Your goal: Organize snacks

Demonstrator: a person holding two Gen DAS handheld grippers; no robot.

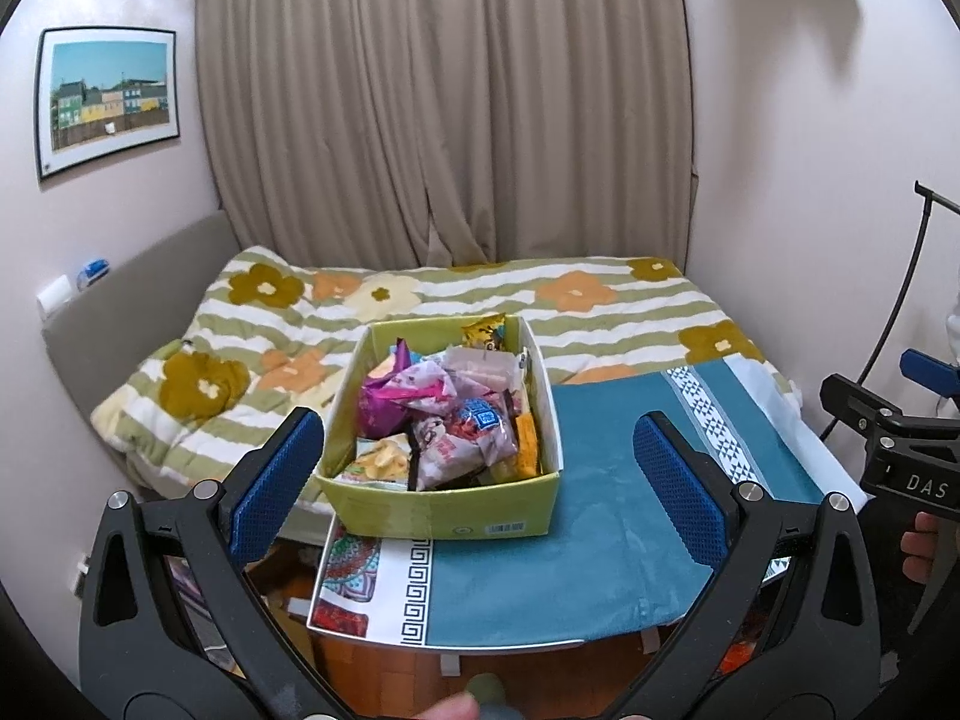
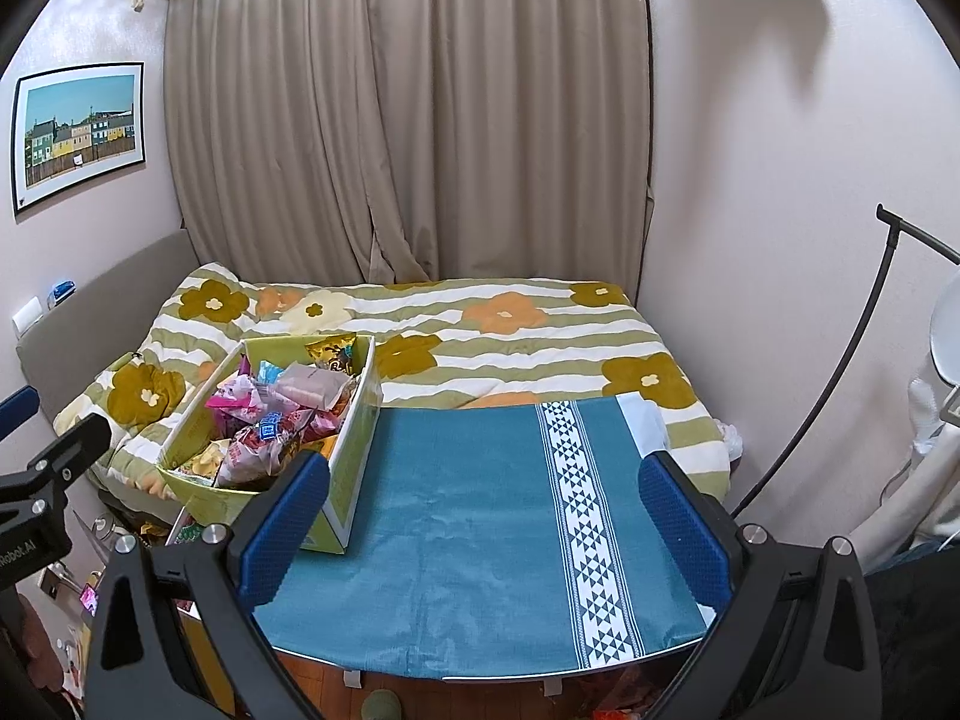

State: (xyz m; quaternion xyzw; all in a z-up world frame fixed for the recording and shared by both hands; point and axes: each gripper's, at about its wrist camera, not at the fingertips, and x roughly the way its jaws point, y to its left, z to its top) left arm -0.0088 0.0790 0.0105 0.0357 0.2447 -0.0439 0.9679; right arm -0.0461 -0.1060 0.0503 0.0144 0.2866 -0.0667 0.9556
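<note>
A yellow-green cardboard box (image 1: 441,513) full of several wrapped snack packets (image 1: 447,420) stands on the left part of a small table covered by a teal cloth (image 1: 600,516). My left gripper (image 1: 480,468) is open and empty, held in front of the box and apart from it. The box also shows in the right wrist view (image 2: 351,480) at the left, with the snacks (image 2: 282,414) inside. My right gripper (image 2: 483,501) is open and empty above the bare teal cloth (image 2: 468,516), to the right of the box.
A bed with a flowered, striped quilt (image 1: 600,312) lies behind the table, beige curtains (image 1: 444,108) behind it. A black lamp stand (image 2: 840,408) leans at the right wall. Clutter lies on the wooden floor (image 1: 276,594) left of and under the table.
</note>
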